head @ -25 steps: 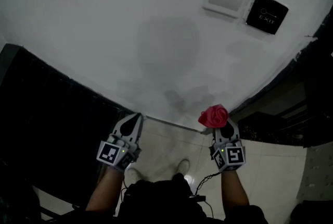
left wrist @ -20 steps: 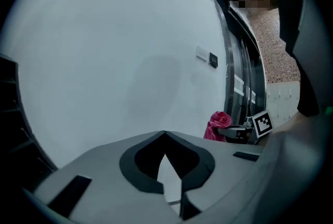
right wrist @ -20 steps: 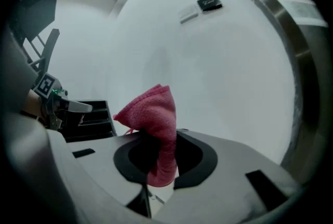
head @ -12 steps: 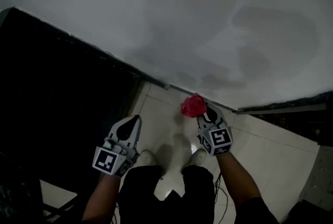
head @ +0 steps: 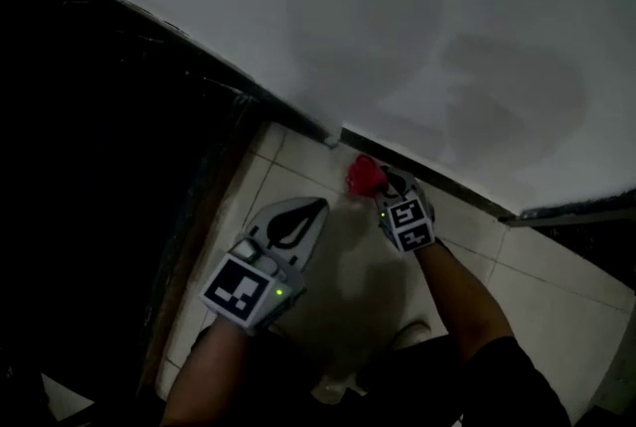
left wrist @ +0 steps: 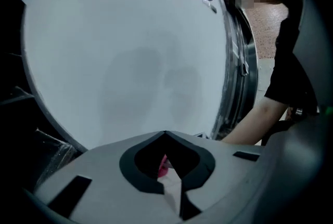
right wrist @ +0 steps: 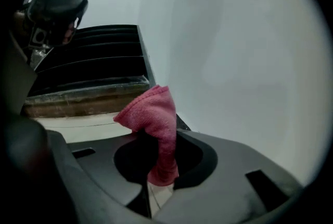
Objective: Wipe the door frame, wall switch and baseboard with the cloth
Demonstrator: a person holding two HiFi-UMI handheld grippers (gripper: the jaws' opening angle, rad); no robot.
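The red cloth (head: 364,174) is bunched in my right gripper (head: 378,181), which is shut on it. It hangs low, just in front of the dark baseboard (head: 452,185) at the foot of the white wall (head: 397,28). In the right gripper view the cloth (right wrist: 152,113) sticks up from the closed jaws of that gripper (right wrist: 156,140), close to the wall. My left gripper (head: 314,208) is shut and holds nothing, above the floor tiles to the left of the cloth. Through the left gripper (left wrist: 166,135) a sliver of the cloth (left wrist: 163,165) shows.
A dark door and its frame (head: 224,167) fill the left side. Pale floor tiles (head: 537,286) lie below the wall. The person's legs and shoes (head: 407,341) stand on the tiles. A dark slatted panel (right wrist: 88,72) is left of the cloth.
The head view has tipped down and the switch plates have left it. My right gripper has carried the cloth down to the baseboard. The left gripper has stayed shut and now shows closer.
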